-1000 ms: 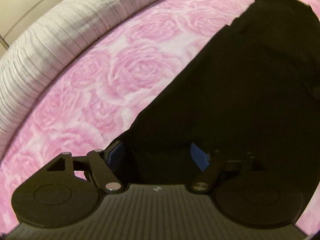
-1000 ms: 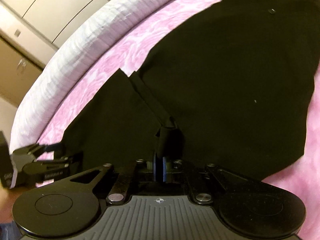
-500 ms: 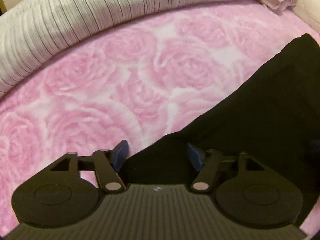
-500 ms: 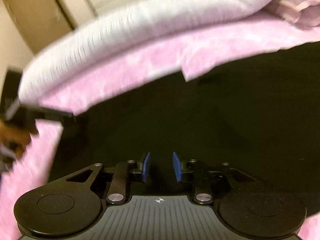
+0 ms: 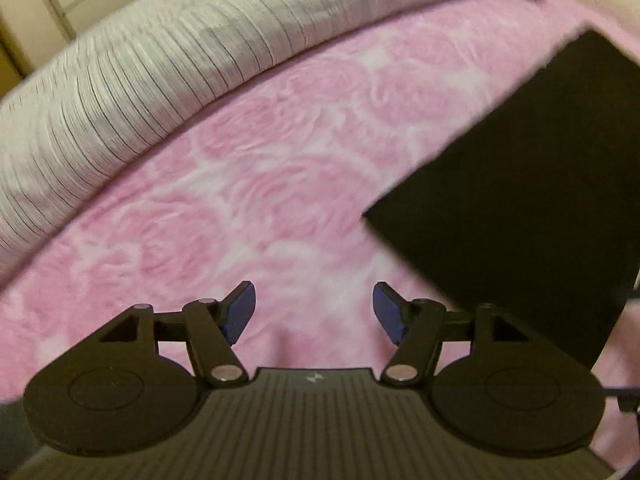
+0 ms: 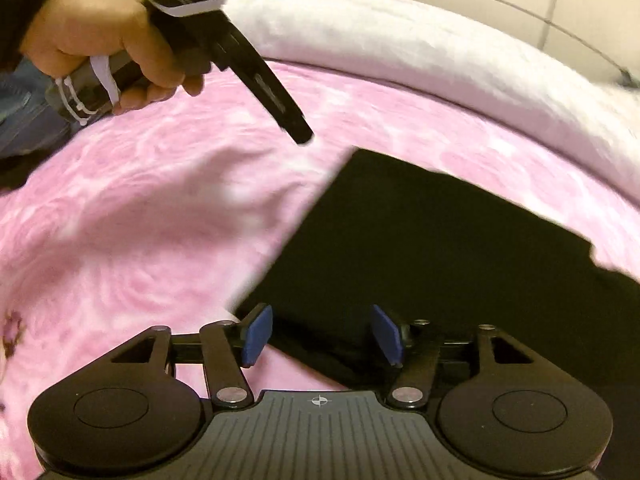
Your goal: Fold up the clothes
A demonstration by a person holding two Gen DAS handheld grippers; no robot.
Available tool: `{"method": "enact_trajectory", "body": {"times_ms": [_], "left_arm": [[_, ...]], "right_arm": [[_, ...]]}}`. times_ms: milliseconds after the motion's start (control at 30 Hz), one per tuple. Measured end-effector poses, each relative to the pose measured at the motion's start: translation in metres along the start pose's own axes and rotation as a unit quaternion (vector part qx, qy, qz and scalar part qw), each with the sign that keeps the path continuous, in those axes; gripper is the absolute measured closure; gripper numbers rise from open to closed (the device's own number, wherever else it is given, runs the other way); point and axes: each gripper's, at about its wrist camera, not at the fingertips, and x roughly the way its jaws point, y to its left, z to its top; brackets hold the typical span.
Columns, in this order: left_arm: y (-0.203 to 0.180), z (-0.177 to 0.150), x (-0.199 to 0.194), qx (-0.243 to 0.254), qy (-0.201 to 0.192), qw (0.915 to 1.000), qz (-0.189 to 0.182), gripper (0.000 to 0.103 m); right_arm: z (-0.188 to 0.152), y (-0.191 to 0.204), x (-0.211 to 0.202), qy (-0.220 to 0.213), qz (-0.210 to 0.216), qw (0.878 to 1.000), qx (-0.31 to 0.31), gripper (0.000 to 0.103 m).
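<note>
Both grippers have let go of the black garment (image 6: 432, 248) & pulled back since 1 s ago. Right gripper (image 6: 320, 334): blue pads spread wide, empty, over garment's near corner. Left gripper (image 5: 314, 310): also spread, empty, over bare pink rose blanket (image 5: 256, 184); garment lies flat to its right. Beyond, a hand (image 6: 100, 36) grips the left tool's handle. Farthest: striped white duvet (image 5: 152, 68).
</note>
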Motion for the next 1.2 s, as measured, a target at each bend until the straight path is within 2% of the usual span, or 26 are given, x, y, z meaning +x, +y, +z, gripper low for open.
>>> {"method": "enact_trajectory", "body": {"times_ms": [67,133,200,233,267,333,367,400,500,567,600,633,667,700,733,867,933,1033,1200], "left_arm": [[-0.005,-0.013,-0.003,0.046,-0.008,0.9989,0.008,0.040],[-0.011,-0.024,-0.005,0.096,-0.019,0.9952,0.011,0.038],[-0.021,-0.032,-0.006,0.172,-0.036,0.9843,0.015,0.035],[-0.028,-0.035,-0.005,0.217,-0.047,0.9748,0.018,0.034],[-0.037,-0.039,-0.004,0.266,-0.060,0.9617,0.022,0.033],[-0.055,-0.046,0.003,0.365,-0.087,0.9264,0.026,0.033],[-0.063,-0.050,0.007,0.412,-0.101,0.9053,0.029,0.033],[-0.071,-0.052,0.014,0.454,-0.114,0.8828,0.036,0.033],[-0.089,-0.050,0.031,0.545,-0.146,0.8245,0.047,0.038],[-0.097,-0.045,0.040,0.592,-0.170,0.7856,0.055,0.043],[-0.100,-0.042,0.043,0.611,-0.181,0.7684,0.057,0.051],[-0.102,-0.038,0.046,0.624,-0.181,0.7581,0.052,0.054],[-0.103,-0.034,0.048,0.634,-0.181,0.7500,0.048,0.070],[-0.101,-0.031,0.044,0.632,-0.179,0.7527,0.044,0.086],[-0.099,-0.029,0.040,0.629,-0.178,0.7554,0.039,0.091],[-0.091,-0.019,0.024,0.619,-0.170,0.7663,0.023,0.095],[-0.085,-0.024,-0.002,0.612,-0.168,0.7729,0.020,0.095],[-0.076,-0.040,-0.050,0.602,-0.144,0.7853,0.020,0.095],[-0.062,-0.069,-0.115,0.537,-0.065,0.8400,0.042,0.095]], "right_arm": [[0.010,0.026,0.017,0.006,-0.011,1.000,-0.014,0.038],[0.019,0.043,0.043,0.031,-0.051,0.997,-0.053,0.037],[0.017,0.046,0.061,0.059,-0.109,0.988,-0.088,0.037],[0.014,0.044,0.059,0.064,-0.125,0.986,-0.086,0.037],[0.011,0.041,0.056,0.066,-0.134,0.985,-0.091,0.037],[0.007,0.038,0.047,0.064,-0.146,0.982,-0.104,0.039],[0.006,0.038,0.042,0.061,-0.149,0.981,-0.112,0.047],[0.006,0.038,0.037,0.058,-0.151,0.979,-0.121,0.060],[0.010,0.025,0.027,0.059,-0.127,0.986,-0.085,0.077],[0.016,0.015,0.015,0.055,-0.111,0.990,-0.063,0.084],[0.017,0.014,0.009,0.053,-0.104,0.992,-0.057,0.086],[0.018,0.011,0.003,0.050,-0.096,0.993,-0.051,0.087],[0.019,0.008,-0.002,0.047,-0.088,0.994,-0.046,0.088],[0.021,0.008,-0.007,0.043,-0.079,0.995,-0.045,0.089],[0.023,0.008,-0.013,0.040,-0.070,0.996,-0.044,0.090],[0.032,0.010,-0.035,0.026,-0.034,0.998,-0.040,0.093],[0.037,0.017,-0.046,0.022,-0.011,0.999,-0.040,0.093],[0.044,0.038,-0.066,0.019,0.038,0.998,-0.041,0.093],[0.055,0.071,-0.108,-0.005,0.110,0.993,-0.050,0.094]]}}
